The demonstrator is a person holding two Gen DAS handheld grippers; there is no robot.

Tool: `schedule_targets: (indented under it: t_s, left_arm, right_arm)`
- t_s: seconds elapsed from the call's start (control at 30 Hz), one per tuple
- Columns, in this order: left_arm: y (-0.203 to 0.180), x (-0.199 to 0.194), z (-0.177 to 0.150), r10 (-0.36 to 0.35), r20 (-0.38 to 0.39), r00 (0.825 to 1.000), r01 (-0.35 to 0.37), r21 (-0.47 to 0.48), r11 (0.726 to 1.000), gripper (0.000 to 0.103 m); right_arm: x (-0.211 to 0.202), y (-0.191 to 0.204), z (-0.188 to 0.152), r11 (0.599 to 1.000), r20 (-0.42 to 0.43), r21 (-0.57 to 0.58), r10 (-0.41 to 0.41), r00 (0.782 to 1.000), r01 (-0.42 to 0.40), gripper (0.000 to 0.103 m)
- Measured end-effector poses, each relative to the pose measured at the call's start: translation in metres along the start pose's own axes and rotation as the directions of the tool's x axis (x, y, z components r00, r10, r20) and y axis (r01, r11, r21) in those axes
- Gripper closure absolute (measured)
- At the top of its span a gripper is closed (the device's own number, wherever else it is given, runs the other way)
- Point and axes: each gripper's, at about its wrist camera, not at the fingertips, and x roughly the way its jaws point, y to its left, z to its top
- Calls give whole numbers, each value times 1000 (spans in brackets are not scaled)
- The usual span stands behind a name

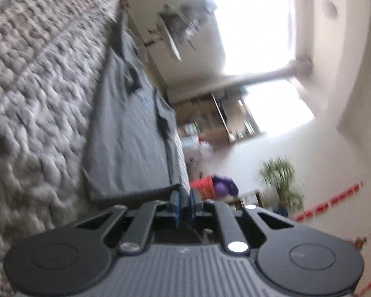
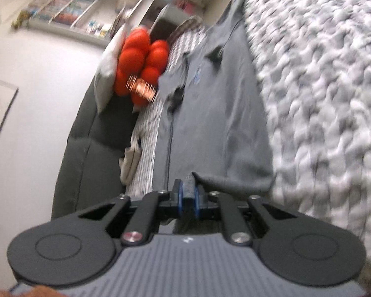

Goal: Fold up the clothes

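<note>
Left wrist view, blurred and tilted: the left tongs (image 1: 184, 201) have their blue pads drawn close together with a narrow gap, and whether the hem of the grey shirt (image 1: 126, 136) sits between them I cannot tell. That shirt lies spread flat on a chunky knit blanket (image 1: 37, 86), stretching away from the tongs. A potted plant (image 1: 282, 180) stands by the far wall. Right wrist view: the right tongs (image 2: 189, 201) are pinched tight on a fold of the grey shirt (image 2: 215, 113) at its near edge. An orange cushion (image 2: 142, 61) rests against the dark sofa (image 2: 86, 148) beyond.
</note>
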Motion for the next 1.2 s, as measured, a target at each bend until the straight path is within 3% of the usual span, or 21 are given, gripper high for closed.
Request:
schedule_targets:
  t_s: [0.17,0.3,0.53,0.6,0.67,0.77,0.87,1.0,1.1,1.2]
  left_arm:
    - [21,11,18,92,87,992,-85,-75,994,95]
    - [34,22,27,148,86,985,-138,-120,983,95]
    - [48,17,34,151,80,985,-136,-168,976,90]
    - [44,15,34,150,83,985,-137,-147,980,85]
    - [37,12,34,148,90,985,-138,-111,984,72]
    - [27,8,34,150,107,983,-144,-61,988,61]
    - [16,5,36,193,129,973,-196,14,980,60]
    - [2,2,35,268,166,949,-293,155,943,59]
    - [-8,7,32,303,187,934,-345,265,900,59]
    - [-15,17,27,326,184,927,-373,365,853,60]
  right_arm:
    - [13,-18,21,997,49,80,-21,999,17,91]
    - [16,-31,24,993,46,121,-7,999,1,91]
    - [19,-55,31,981,43,193,19,999,-27,86]
    - [21,-62,32,976,42,213,26,999,-35,82]
    - [20,-65,33,976,46,215,31,998,-40,63]
    - [13,-56,33,987,63,157,31,998,-40,58]
    - [6,-48,32,994,80,98,32,996,-39,58]
    - [10,-27,27,994,138,-71,-68,988,78,58]
    - [20,-11,23,961,179,-211,-142,974,179,58]
    - [34,3,15,889,215,-359,-218,952,285,58]
